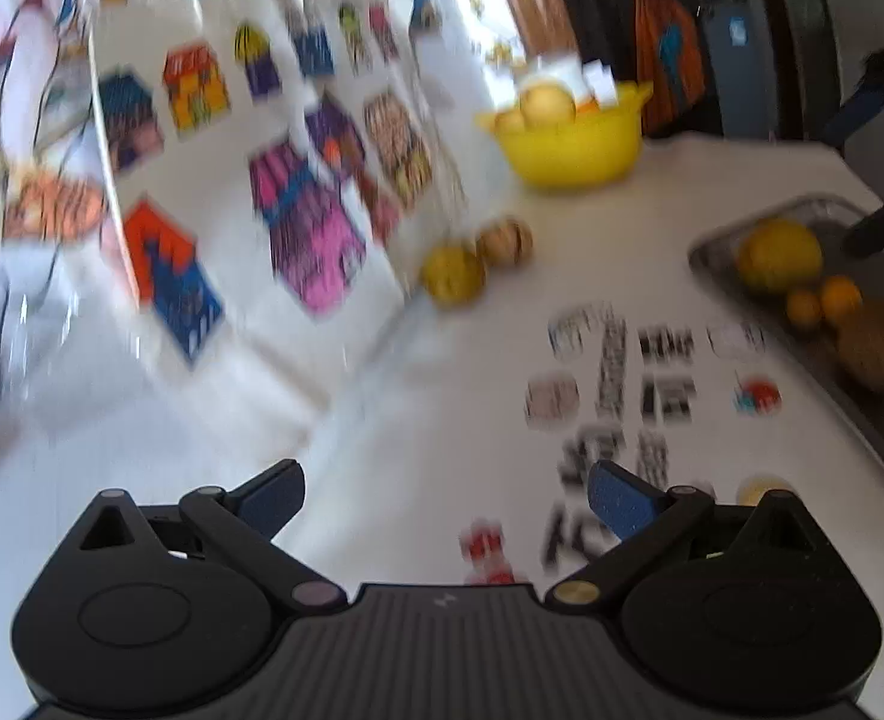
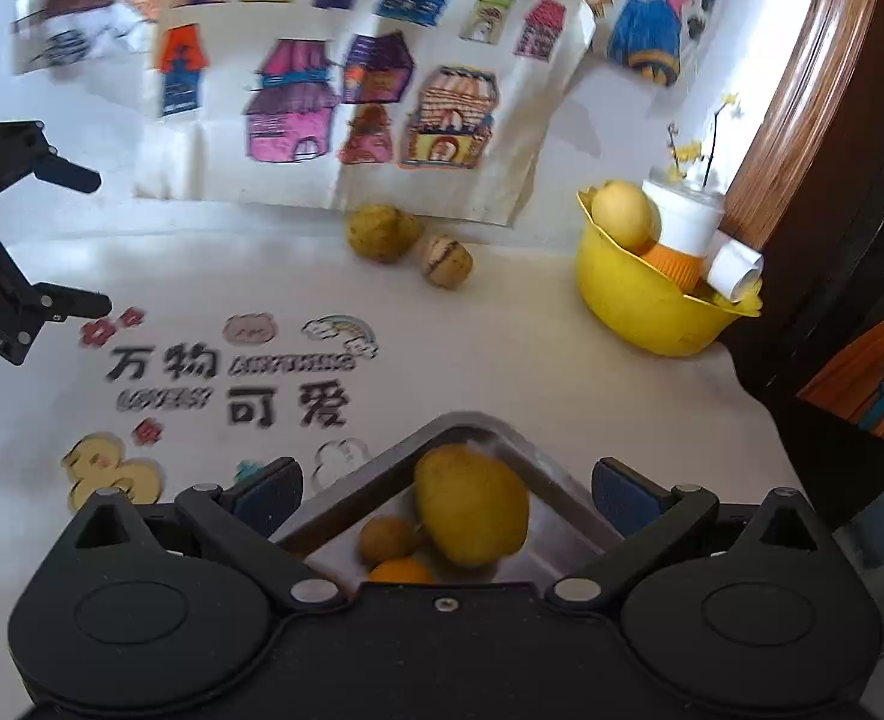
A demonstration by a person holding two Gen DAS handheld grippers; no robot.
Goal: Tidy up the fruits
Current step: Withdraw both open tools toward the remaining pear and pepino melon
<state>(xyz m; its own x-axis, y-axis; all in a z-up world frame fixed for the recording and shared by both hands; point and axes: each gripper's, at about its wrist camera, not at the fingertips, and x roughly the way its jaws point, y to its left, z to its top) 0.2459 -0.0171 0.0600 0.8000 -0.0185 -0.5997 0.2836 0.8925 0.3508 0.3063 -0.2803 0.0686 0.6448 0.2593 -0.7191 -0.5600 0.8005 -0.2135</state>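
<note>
1. Right wrist view shows the right gripper spread wide and empty, poised over a corner of the shallow silver metal tray.
2. Left gripper is likewise spread wide with nothing between its fingers, hovering above the white table (its picture is badly smeared).
3. Risk, as I judge it: two loose fruits, a yellow-green round fruit and a tan striped fruit, sit touching by the illustrated paper bag; a hasty pinch on one could nudge the other and send it rolling.
4. Tray contents: a large yellow fruit, a brownish round fruit and an orange, packed close.
5. Yellow plastic bowl, well apart at the table's far corner, holds a pale yellow fruit, a white cup and an orange ribbed cup.
</note>
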